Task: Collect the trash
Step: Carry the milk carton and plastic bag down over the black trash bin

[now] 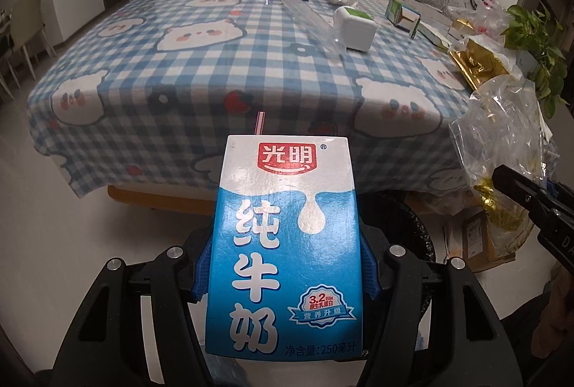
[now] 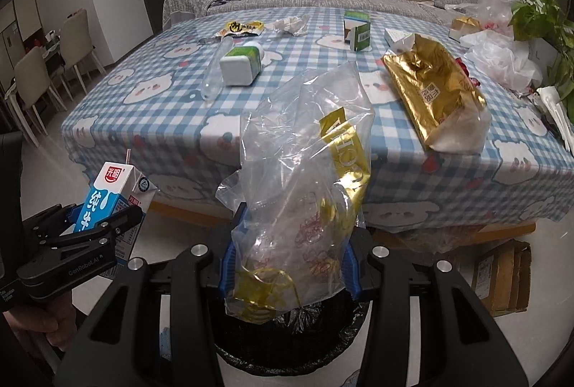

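The rectangular milk carton (image 1: 285, 243) is white at its top and blue below, with white characters and a red logo badge; a pink-and-white striped straw (image 1: 259, 122) rises from it. The crinkled clear plastic bag (image 2: 305, 193) carries gold foil strips and red print. The cloth-covered table (image 2: 161, 107) wears a blue-and-white check with white bear faces; near its right edge lies a shiny gold foil bag (image 2: 434, 93)
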Available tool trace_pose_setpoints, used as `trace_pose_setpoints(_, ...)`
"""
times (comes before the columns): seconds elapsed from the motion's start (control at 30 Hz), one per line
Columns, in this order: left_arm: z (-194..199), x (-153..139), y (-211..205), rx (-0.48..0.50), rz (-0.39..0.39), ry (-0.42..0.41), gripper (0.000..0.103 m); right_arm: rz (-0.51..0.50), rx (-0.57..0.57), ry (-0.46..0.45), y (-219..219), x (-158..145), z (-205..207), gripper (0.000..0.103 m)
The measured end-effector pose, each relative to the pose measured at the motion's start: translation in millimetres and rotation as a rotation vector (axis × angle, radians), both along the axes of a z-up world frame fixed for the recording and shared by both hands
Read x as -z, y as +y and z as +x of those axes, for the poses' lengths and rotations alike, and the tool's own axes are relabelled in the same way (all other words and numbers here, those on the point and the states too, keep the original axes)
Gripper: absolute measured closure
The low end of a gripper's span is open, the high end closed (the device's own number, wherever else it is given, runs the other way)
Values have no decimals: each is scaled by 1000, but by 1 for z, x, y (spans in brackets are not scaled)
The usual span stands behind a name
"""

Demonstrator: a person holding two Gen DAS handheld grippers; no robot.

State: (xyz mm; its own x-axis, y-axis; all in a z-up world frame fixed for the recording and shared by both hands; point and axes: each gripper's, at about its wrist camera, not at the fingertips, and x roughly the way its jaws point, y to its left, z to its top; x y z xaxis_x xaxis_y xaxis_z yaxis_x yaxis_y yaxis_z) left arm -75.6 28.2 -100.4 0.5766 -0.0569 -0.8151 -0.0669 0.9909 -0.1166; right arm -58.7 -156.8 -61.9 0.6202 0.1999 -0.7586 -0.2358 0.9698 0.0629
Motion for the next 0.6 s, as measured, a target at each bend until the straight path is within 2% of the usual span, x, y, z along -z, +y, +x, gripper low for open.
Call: trace_pose_setpoints(0.6,-10,59,-10,14,13,56,42,-21,-20,93,7,76,-21,60)
